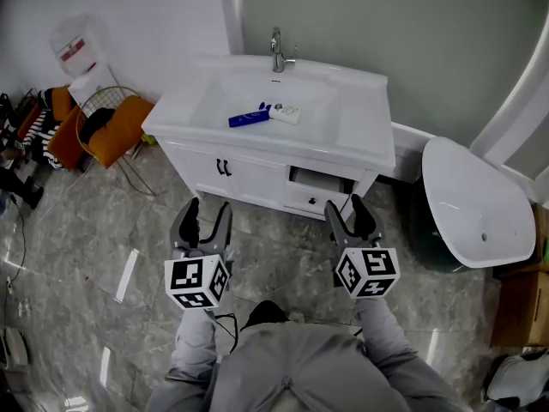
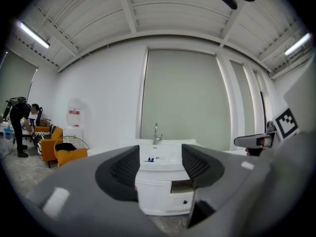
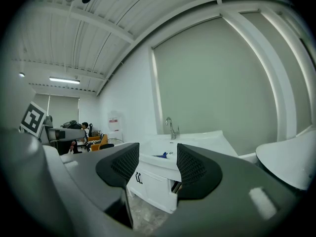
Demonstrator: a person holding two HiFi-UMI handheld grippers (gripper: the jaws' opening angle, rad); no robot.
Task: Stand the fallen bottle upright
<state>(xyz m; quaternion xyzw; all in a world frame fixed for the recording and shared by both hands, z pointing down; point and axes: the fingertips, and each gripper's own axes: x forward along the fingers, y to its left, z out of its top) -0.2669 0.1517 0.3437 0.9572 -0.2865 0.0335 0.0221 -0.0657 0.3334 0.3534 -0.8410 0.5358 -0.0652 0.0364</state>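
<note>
A blue bottle lies on its side in the basin of the white sink cabinet, next to a small white item. Both grippers are held level over the floor, short of the cabinet front and well away from the bottle. My left gripper has its jaws apart with nothing between them. My right gripper likewise shows a gap and holds nothing. The bottle appears as a small blue spot between the jaws of the left gripper, and as a blue spot between those of the right gripper.
A faucet stands at the basin's back. One cabinet drawer is ajar. An orange chair and wire basket stand left of the cabinet, a white oval fixture on the right. A person bends far left.
</note>
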